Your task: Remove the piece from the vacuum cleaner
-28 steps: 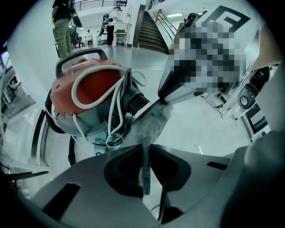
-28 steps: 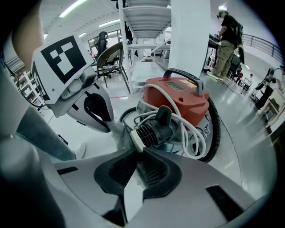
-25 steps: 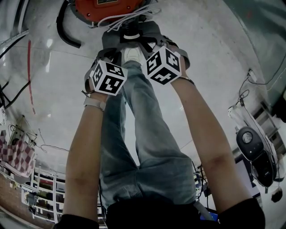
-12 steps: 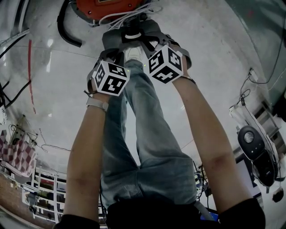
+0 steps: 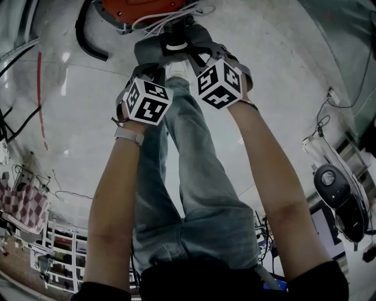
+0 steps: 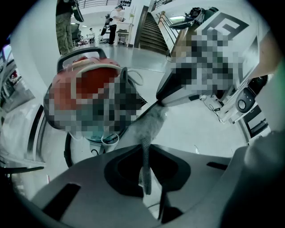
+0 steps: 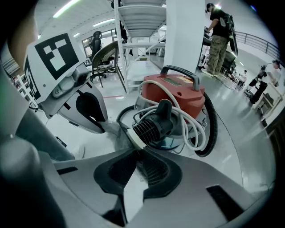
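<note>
A red vacuum cleaner (image 7: 176, 91) stands on the floor ahead, at the top of the head view (image 5: 138, 9). A black ribbed motor part (image 7: 153, 122) wrapped in white cord (image 7: 191, 129) lies against it. The piece is a grey cloth filter (image 6: 149, 124) with a thin pale rim (image 7: 132, 133), stretched between both grippers. My left gripper (image 6: 144, 178) is shut on the cloth's thin edge. My right gripper (image 7: 136, 153) pinches the rim just below the motor part. In the head view the marker cubes (image 5: 147, 101) (image 5: 220, 82) sit side by side above a white shoe.
A black hose (image 7: 211, 129) curves round the vacuum's right side. A white pillar (image 7: 185, 35) and a chair (image 7: 107, 58) stand behind it, and a person in camouflage trousers (image 7: 220, 40) is at the far right. Another machine (image 5: 335, 194) sits on the floor to my right.
Both grippers have drifted slightly right and towards the vacuum, still holding the filter between them.
</note>
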Action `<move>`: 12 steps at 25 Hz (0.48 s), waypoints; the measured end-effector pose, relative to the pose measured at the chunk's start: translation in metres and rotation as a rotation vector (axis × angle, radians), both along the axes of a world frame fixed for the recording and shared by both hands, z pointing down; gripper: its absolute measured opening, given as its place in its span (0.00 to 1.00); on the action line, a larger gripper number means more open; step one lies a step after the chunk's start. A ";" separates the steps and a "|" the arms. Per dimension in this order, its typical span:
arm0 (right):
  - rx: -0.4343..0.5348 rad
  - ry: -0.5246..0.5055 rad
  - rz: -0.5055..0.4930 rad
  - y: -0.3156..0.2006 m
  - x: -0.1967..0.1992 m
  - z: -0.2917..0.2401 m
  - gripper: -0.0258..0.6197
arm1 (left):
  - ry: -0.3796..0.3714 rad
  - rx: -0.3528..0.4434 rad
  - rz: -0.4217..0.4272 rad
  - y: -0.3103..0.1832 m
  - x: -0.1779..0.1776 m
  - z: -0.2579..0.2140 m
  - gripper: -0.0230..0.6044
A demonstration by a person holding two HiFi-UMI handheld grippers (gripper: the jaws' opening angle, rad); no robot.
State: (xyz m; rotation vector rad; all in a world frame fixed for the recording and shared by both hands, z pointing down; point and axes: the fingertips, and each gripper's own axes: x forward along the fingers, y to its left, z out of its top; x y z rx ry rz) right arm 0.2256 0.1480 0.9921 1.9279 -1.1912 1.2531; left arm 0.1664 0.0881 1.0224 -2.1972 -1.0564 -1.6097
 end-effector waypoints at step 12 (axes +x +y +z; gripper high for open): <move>-0.014 -0.049 -0.041 -0.001 -0.079 0.005 0.13 | -0.025 0.005 0.109 -0.014 -0.068 0.003 0.11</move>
